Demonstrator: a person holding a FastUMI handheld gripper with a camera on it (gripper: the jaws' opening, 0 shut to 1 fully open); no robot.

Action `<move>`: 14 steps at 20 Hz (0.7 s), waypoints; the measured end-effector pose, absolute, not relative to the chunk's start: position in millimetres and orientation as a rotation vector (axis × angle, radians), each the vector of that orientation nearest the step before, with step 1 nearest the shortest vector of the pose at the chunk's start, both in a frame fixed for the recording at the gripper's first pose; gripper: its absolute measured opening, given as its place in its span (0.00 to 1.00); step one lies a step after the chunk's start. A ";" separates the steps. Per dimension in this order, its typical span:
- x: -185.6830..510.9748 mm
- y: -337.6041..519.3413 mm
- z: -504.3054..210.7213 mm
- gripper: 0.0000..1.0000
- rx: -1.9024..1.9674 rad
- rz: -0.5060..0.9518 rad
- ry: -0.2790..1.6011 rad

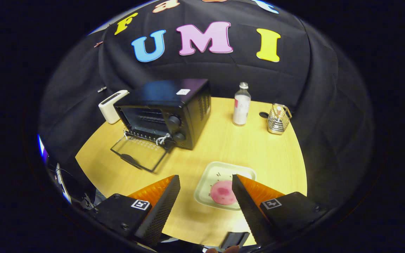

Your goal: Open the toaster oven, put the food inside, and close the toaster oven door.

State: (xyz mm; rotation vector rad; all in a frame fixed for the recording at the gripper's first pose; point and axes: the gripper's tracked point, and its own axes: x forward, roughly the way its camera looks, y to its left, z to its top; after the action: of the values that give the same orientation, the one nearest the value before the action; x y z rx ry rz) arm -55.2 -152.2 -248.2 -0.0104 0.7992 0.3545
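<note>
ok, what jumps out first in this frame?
The black toaster oven at the back of the wooden table, its door already dropped open. Closer in, the pink food sits on a pale tray between the spread, empty fingers.

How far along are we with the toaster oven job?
Done: the toaster oven door is folded down open. In hand: the claw is open over the tray, with the pink food between its fingers, not gripped. Left: grasp the food, place it inside, close the door.
</note>
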 end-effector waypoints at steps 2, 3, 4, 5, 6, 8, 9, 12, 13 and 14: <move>-53.3 -173.6 -267.9 1.00 0.005 0.350 0.857; -51.8 -182.9 -278.7 1.00 0.014 0.347 0.886; -49.8 -191.5 -290.3 1.00 0.026 0.345 0.920; -48.6 -199.7 -299.5 1.00 0.041 0.345 0.952; -46.4 -204.3 -309.9 1.00 0.057 0.347 0.985; -39.8 -209.1 -328.9 0.98 0.094 0.366 1.047; -39.0 -211.4 -337.1 0.99 0.109 0.379 1.078; -33.6 -212.8 -359.0 0.99 0.161 0.411 1.159; -30.8 -215.6 -365.0 0.98 0.179 0.407 1.180; -27.5 -218.1 -371.0 0.98 0.201 0.396 1.199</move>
State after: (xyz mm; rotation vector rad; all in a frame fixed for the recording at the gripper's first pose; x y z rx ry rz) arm -27.5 -218.1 -371.0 0.2011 1.1992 0.3962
